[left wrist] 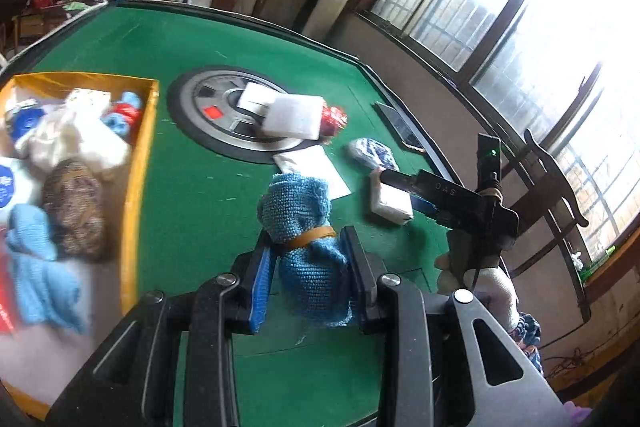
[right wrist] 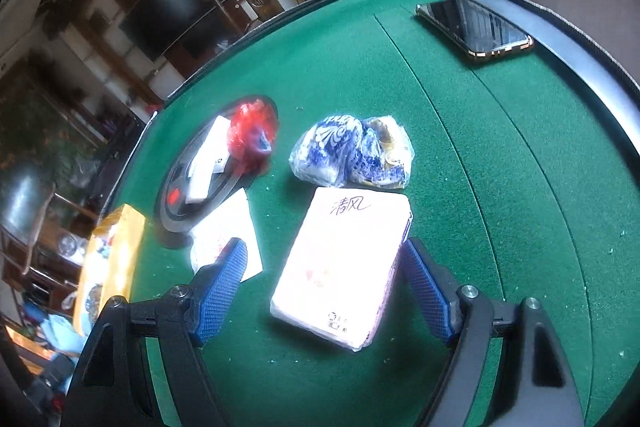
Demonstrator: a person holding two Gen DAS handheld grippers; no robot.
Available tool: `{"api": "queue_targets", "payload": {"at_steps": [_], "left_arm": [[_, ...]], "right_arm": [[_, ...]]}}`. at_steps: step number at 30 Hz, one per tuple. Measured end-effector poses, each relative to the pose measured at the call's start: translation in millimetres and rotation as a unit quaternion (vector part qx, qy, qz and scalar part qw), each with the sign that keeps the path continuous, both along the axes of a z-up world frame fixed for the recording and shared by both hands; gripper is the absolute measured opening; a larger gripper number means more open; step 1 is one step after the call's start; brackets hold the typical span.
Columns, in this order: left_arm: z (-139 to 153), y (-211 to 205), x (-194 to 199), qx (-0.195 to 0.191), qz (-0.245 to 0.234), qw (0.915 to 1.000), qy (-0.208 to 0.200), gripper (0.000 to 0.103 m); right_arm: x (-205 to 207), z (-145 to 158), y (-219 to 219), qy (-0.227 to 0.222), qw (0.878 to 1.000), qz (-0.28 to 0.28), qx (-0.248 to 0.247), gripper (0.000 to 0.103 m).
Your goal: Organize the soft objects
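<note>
My left gripper is shut on a blue knitted cloth bundle tied with a rubber band, held above the green table beside the yellow box. My right gripper is open, its blue pads on either side of a white tissue pack lying on the table; whether the pads touch it I cannot tell. The right gripper also shows in the left wrist view over that tissue pack.
The yellow box holds several soft items. On the table lie a blue-and-white plastic bag, a red mesh ball, a white packet, a white foam block, and a phone near the right edge. A round centre panel sits mid-table.
</note>
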State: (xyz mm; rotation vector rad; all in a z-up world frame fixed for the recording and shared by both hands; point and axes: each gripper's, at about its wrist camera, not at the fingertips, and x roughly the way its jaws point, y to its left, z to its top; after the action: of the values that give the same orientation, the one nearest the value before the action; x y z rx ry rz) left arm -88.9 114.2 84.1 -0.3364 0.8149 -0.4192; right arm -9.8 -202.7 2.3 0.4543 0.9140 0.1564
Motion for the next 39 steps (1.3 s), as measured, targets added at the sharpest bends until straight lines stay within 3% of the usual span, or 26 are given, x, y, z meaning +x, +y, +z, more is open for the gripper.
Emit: {"api": "queue_targets", "payload": {"at_steps": [5, 13, 16, 22, 26, 29, 34, 39], "left_arm": [[-4.2, 74.4, -17.3, 0.02, 0.093, 0.9955, 0.0, 0.03], [-45.2, 143.7, -21.9, 0.054, 0.212, 0.9739, 0.06, 0.03], [-55.3, 158.7, -18.1, 0.071, 0.237, 0.9662, 0.073, 0.03], [-60.9, 167.5, -18.5, 0.148, 0.256, 0.9519, 0.079, 0.046], [-56.0, 174.9, -25.5, 0.137, 0.255, 0.9542, 0.078, 0.048], [-48.1, 179.6, -32.0, 0.123, 0.251, 0.9576, 0.07, 0.058], [-43.2, 186.4, -38.3, 0.106, 0.259, 0.9571, 0.076, 0.061], [-40.2, 193.9, -48.4, 0.09, 0.272, 0.9556, 0.07, 0.061]], "right_arm": [[-0.8, 2.5, 11.4, -0.001, 0.998, 0.002, -0.058, 0.075], [-1.6, 2.5, 38.7, 0.019, 0.986, 0.008, -0.164, 0.075], [-3.7, 2.8, 44.9, 0.026, 0.981, 0.002, -0.19, 0.063], [-17.9, 10.8, 30.0, 0.028, 0.99, -0.002, -0.135, 0.055], [-36.3, 27.9, 21.6, 0.01, 0.996, -0.005, -0.091, 0.054], [-51.4, 51.5, 24.0, -0.021, 0.998, 0.008, -0.054, 0.054], [-62.0, 85.2, 77.4, -0.063, 0.993, 0.099, 0.003, 0.054], [-71.9, 86.8, 171.5, -0.066, 0.971, 0.228, 0.014, 0.054]]}}
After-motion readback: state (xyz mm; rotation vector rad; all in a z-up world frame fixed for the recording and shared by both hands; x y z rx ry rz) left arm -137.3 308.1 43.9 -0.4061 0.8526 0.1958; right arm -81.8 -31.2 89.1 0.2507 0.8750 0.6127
